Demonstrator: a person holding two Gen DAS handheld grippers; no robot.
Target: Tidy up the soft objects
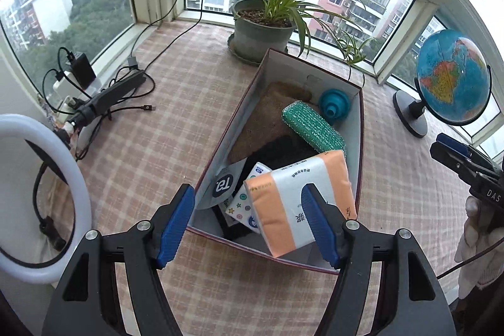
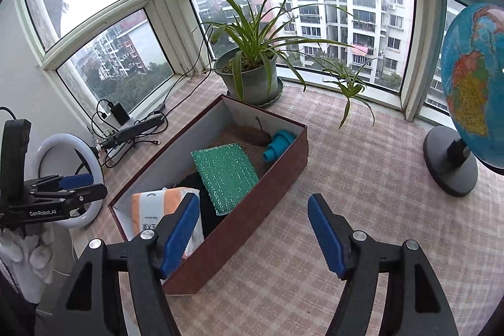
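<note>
A dark red cardboard box [image 1: 361, 128] [image 2: 277, 166] stands on the checked cloth. Inside lie an orange-and-white tissue pack [image 1: 293, 200] [image 2: 148, 210], a green sparkly sponge [image 1: 312, 128] [image 2: 225, 175], a brown cloth [image 1: 267, 118] [image 2: 239, 133], a black cloth [image 1: 283, 150], a teal funnel-like item [image 1: 334, 103] [image 2: 278, 144] and a small patterned tissue pack [image 1: 245, 203]. My left gripper [image 1: 249, 225] is open above the box's near end, its jaws on either side of the orange pack, not touching it. My right gripper [image 2: 255, 235] is open and empty over the box's right wall.
A potted spider plant [image 1: 264, 30] [image 2: 252, 77] stands behind the box. A globe [image 1: 447, 77] [image 2: 472, 90] is at the right. A ring light [image 1: 41, 194] [image 2: 72, 178], chargers and cables [image 1: 104, 90] [image 2: 132, 128] lie at the left by the windows.
</note>
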